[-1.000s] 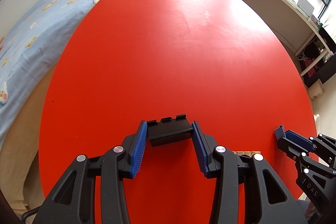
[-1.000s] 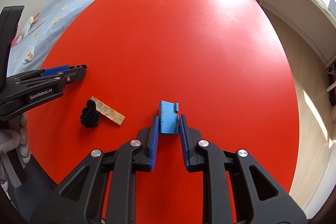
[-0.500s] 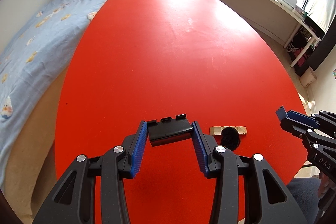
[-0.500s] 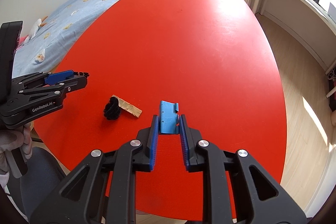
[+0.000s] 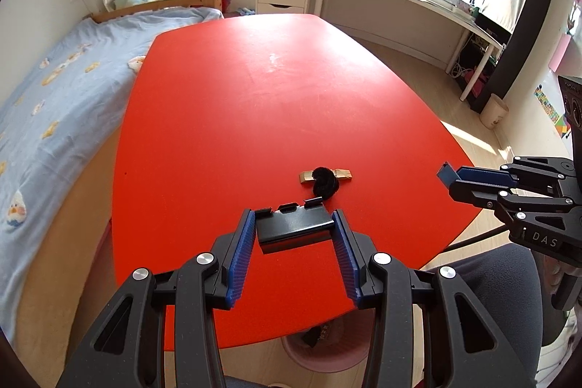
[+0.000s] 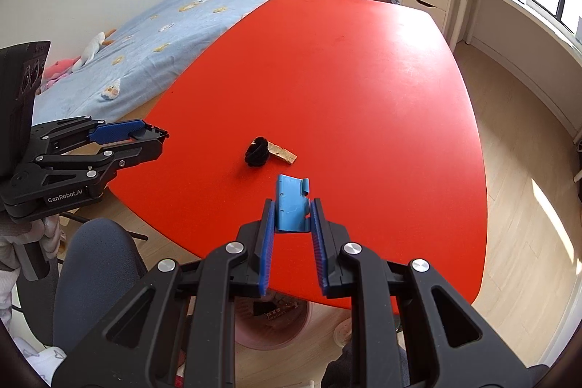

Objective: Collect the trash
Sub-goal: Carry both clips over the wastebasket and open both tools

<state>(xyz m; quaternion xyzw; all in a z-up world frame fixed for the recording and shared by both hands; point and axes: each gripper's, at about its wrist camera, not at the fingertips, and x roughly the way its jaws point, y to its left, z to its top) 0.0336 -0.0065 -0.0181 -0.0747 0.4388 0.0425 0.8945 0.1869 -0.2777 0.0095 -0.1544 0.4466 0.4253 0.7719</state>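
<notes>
Black clip (image 5: 294, 227) and blue clip (image 6: 292, 204) held aloft.

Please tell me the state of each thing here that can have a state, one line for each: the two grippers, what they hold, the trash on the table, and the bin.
Left gripper: jaws shut on black plastic piece.
Right gripper: jaws shut on blue plastic piece.
Black fuzzy clump: lying on red table, touching cardboard strip.
Cardboard strip: lying flat.
Pink bin: on the floor under the table edge, open, some trash inside.

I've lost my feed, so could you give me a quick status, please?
Left gripper holds black clip; right gripper holds blue clip. Black fuzzy ball, wood scrap on table. Path clear.
</notes>
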